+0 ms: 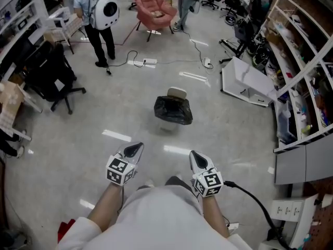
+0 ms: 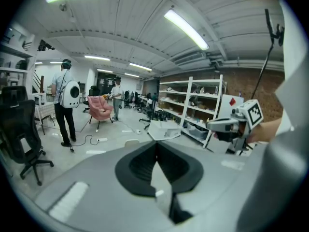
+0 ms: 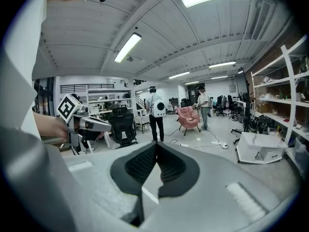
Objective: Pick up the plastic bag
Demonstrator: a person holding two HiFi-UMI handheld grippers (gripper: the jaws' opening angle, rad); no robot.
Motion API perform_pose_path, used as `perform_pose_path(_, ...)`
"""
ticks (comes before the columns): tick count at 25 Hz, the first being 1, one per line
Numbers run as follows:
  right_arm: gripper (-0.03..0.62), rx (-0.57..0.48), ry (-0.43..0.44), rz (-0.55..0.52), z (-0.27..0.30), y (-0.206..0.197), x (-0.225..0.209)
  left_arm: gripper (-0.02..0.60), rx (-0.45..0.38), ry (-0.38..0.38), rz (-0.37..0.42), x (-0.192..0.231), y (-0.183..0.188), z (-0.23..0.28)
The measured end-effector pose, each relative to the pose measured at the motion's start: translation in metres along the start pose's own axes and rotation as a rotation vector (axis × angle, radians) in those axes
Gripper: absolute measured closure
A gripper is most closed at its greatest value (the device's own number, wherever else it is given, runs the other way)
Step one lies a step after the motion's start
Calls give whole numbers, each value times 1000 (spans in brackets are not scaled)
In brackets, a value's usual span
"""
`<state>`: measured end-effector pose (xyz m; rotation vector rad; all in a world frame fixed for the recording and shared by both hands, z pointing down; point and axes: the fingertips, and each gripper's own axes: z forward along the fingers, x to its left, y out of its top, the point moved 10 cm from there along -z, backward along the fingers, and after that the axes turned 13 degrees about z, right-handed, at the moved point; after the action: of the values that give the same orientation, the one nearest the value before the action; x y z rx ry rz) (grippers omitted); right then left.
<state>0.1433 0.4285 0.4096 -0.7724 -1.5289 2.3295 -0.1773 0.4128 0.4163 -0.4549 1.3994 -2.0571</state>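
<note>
Plastic bag (image 1: pixel 173 111) | black, slumped on floor (image 1: pixel 130 90) | long axis left-right, head view

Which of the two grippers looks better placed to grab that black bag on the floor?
Right, but only narrowly. The black bag lies ahead between both, a little nearer the right gripper than the left gripper. Both are shut, empty and far from it.

1. The left gripper (image 1: pixel 136 148) is pointing forward and slightly down, its jaws pressing together on nothing.
2. The right gripper (image 1: pixel 193 154) is pointing alongside it, jaws likewise meeting, empty.
3. Both forearms (image 1: pixel 106 208) are reaching ahead, apart.
</note>
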Motion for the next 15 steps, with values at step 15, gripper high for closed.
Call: perform_pose_path(15,592,27,24,23,48,14,-32,578,21,40,-32,30,2,30)
